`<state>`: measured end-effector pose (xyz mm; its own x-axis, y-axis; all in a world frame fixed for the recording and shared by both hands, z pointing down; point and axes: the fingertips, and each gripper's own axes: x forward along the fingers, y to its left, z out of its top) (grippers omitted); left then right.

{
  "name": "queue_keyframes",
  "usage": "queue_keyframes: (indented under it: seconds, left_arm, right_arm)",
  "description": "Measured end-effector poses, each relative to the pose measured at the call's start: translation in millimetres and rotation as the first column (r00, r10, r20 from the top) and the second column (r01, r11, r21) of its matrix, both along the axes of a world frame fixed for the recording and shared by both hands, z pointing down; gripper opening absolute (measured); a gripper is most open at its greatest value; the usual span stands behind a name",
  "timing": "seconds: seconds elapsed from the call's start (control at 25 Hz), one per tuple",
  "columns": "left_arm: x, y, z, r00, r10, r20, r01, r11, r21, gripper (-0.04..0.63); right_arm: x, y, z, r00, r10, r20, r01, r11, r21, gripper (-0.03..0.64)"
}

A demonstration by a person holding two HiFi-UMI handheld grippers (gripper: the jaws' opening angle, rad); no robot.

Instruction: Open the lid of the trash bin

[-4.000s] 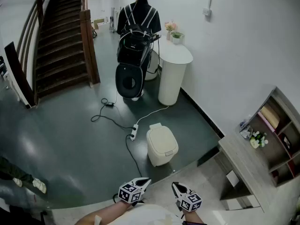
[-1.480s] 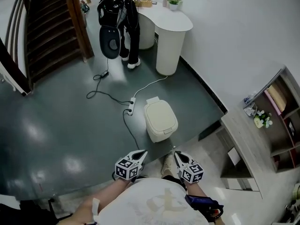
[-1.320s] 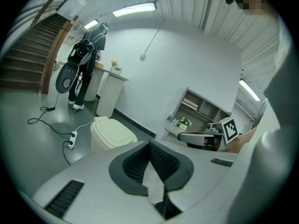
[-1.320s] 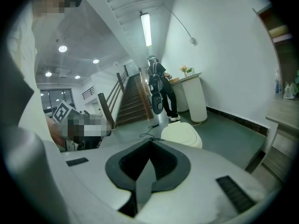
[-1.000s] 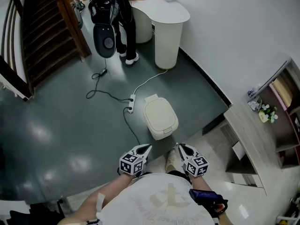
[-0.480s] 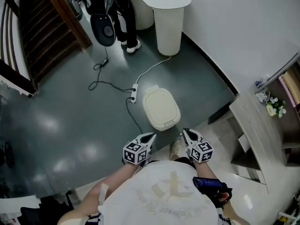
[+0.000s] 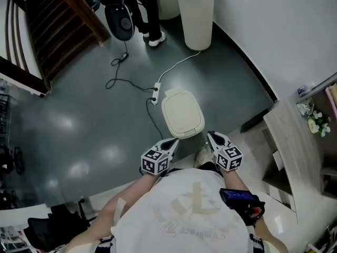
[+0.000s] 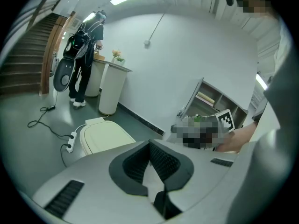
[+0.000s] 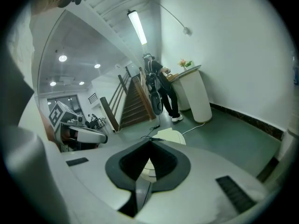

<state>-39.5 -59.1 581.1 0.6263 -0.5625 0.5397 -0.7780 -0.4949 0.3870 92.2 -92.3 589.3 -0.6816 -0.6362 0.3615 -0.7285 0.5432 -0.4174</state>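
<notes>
The trash bin (image 7: 181,114) is cream-coloured and stands on the dark floor with its lid down flat. It also shows in the left gripper view (image 8: 105,136) and, partly hidden behind the jaws, in the right gripper view (image 9: 170,135). My left gripper (image 7: 171,143) hangs just short of the bin's near left corner. My right gripper (image 7: 213,137) is off its near right corner. Neither touches the bin. Both are shut with nothing between the jaws, as their own views show for the left gripper (image 8: 149,143) and the right gripper (image 9: 150,142).
A white power strip (image 7: 156,93) and its cables lie on the floor left of the bin. A white round pedestal (image 7: 196,7) and a standing person (image 7: 152,15) are farther back. Stairs (image 7: 58,25) rise at the far left, and a wooden shelf unit (image 7: 300,136) stands on the right.
I have walked up to the bin, so it has come from mid-floor to just in front of both grippers. The grippers stayed shut and the lid stayed down.
</notes>
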Motion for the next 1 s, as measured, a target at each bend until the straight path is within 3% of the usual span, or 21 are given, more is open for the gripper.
queue_keyframes:
  seconds: [0.28, 0.52, 1.0]
  left_arm:
    - [12, -20, 11, 0.996, -0.085, 0.018, 0.085, 0.996, -0.026, 0.014]
    - [30, -33, 16, 0.995, -0.093, 0.038, 0.094, 0.995, -0.020, 0.014]
    - [30, -42, 62, 0.989, -0.117, 0.095, 0.126, 0.988, -0.095, 0.014]
  right_arm:
    - [7, -31, -5, 0.996, -0.093, 0.007, 0.093, 0.996, 0.018, 0.006]
    - [14, -50, 6, 0.989, -0.149, 0.007, 0.149, 0.989, 0.004, 0.006]
    - [-6, -59, 38, 0.970, -0.244, 0.006, 0.244, 0.968, -0.060, 0.006]
